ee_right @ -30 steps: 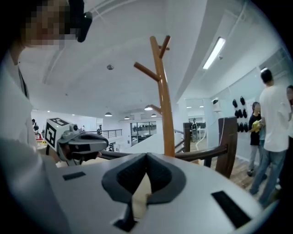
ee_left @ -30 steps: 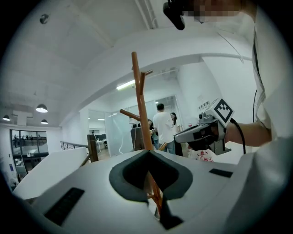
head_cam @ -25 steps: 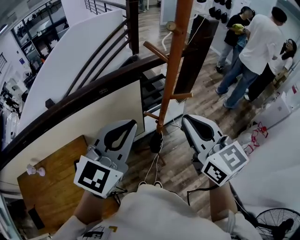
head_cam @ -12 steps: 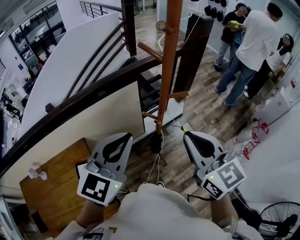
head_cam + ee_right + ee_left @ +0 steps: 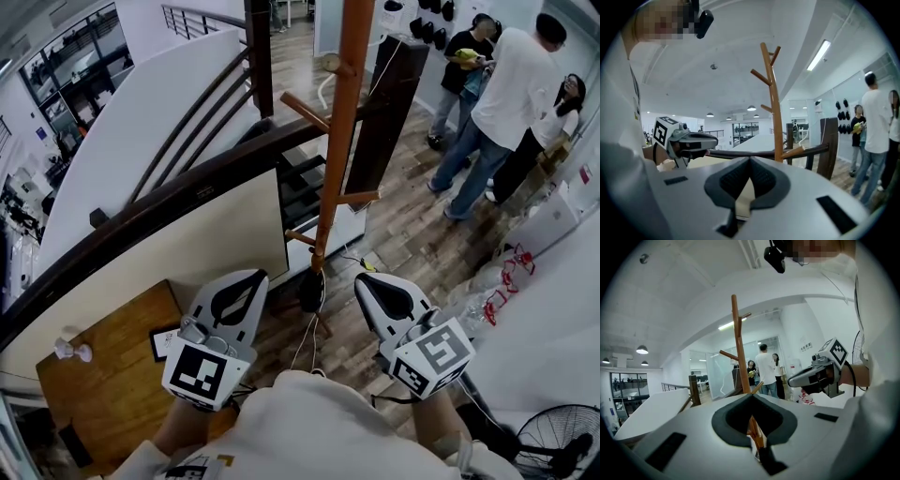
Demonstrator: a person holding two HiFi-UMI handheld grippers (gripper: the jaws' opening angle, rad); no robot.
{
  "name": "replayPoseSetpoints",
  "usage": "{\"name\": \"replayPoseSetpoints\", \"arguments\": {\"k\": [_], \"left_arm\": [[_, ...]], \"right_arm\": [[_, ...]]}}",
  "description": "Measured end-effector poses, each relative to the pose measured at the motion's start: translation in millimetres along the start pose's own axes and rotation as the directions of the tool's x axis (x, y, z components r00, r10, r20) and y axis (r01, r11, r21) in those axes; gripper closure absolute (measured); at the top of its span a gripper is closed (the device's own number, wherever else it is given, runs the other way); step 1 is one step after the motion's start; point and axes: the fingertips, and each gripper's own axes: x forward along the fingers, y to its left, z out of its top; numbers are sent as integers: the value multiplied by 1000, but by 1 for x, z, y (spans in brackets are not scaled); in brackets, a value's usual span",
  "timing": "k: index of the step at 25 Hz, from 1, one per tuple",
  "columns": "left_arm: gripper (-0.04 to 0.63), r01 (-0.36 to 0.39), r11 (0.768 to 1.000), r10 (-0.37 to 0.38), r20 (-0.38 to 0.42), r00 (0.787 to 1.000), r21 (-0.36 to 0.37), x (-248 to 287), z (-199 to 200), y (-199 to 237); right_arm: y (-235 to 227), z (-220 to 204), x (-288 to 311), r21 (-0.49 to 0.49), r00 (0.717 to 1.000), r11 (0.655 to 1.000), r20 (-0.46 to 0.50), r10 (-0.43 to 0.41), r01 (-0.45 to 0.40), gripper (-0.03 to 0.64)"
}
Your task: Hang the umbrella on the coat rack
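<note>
The wooden coat rack (image 5: pixel 342 141) rises ahead of me, a brown pole with short pegs sticking out. A small dark bundle (image 5: pixel 311 291) sits low by the pole's foot; I cannot tell whether it is the umbrella. My left gripper (image 5: pixel 253 275) is left of the pole and my right gripper (image 5: pixel 361 279) is right of it, both shut with nothing between the jaws. The left gripper view shows the rack (image 5: pixel 739 352) past the closed tips, with the right gripper (image 5: pixel 820 373) beside it. The rack (image 5: pixel 776 112) and the left gripper (image 5: pixel 686 138) both appear in the right gripper view.
A dark curved stair railing (image 5: pixel 169 202) runs across in front of the rack. A wooden table (image 5: pixel 103 375) lies at lower left. Several people (image 5: pixel 506 103) stand at the back right. A floor fan (image 5: pixel 553 445) is at the bottom right corner.
My right gripper has drifted a little left, closer to the pole's foot. The left gripper has hardly moved. Both stay shut.
</note>
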Motion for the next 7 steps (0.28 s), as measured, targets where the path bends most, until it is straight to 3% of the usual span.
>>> {"name": "replayPoseSetpoints", "arguments": {"k": [7], "left_arm": [[592, 10, 1000, -10, 12, 1000, 0, 2, 1, 0]], "right_arm": [[0, -3, 4, 10, 1000, 1000, -8, -7, 7, 614]]}}
